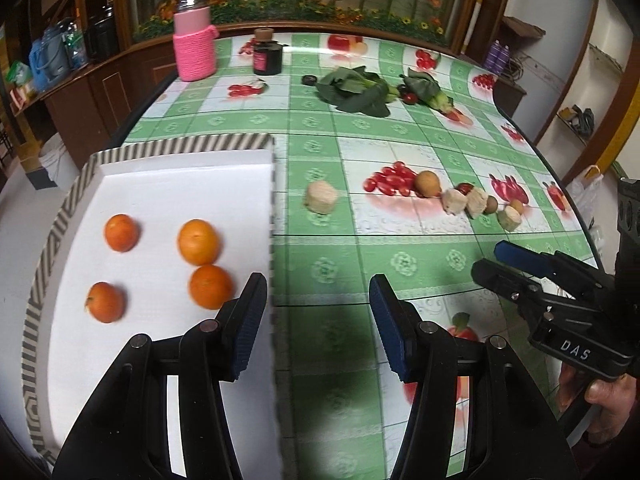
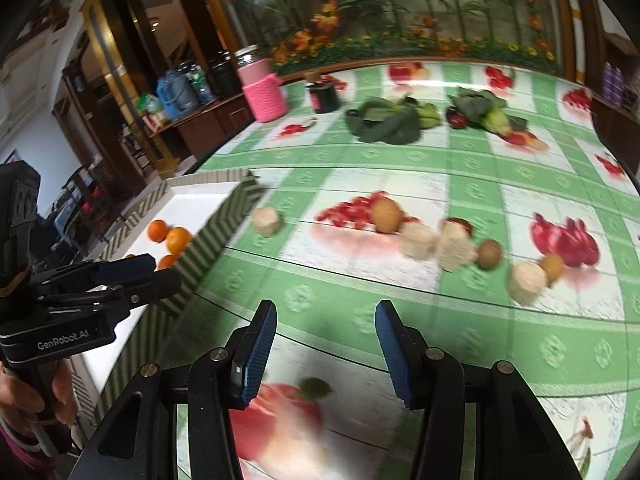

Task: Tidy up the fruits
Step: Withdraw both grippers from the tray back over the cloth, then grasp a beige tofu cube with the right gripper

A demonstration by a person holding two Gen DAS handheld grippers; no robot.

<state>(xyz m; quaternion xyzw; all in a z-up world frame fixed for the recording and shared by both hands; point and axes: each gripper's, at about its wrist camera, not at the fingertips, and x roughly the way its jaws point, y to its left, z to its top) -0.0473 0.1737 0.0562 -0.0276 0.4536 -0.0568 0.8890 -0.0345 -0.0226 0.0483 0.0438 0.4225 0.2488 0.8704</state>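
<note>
Several oranges [image 1: 198, 241] lie in a white tray with a striped rim [image 1: 180, 146] at the left; the oranges [image 2: 178, 240] and the tray [image 2: 208, 226] also show in the right wrist view. My left gripper [image 1: 318, 292] is open and empty, over the tray's right edge. My right gripper [image 2: 326, 320] is open and empty above the tablecloth; it shows in the left wrist view [image 1: 490, 260]. A brown round fruit [image 2: 385, 215], smaller brown fruits [image 2: 489, 254] and pale corn chunks [image 2: 418, 240] lie in a row mid-table. One corn chunk [image 1: 321, 197] lies near the tray.
Leafy greens [image 1: 354, 90], a dark red fruit [image 1: 409, 97] and a corn cob in husk [image 1: 434, 94] lie at the back. A pink-sleeved jar [image 1: 195, 40] and a dark jar [image 1: 267, 55] stand at the far left. The table's curved edge [image 1: 560, 160] runs on the right.
</note>
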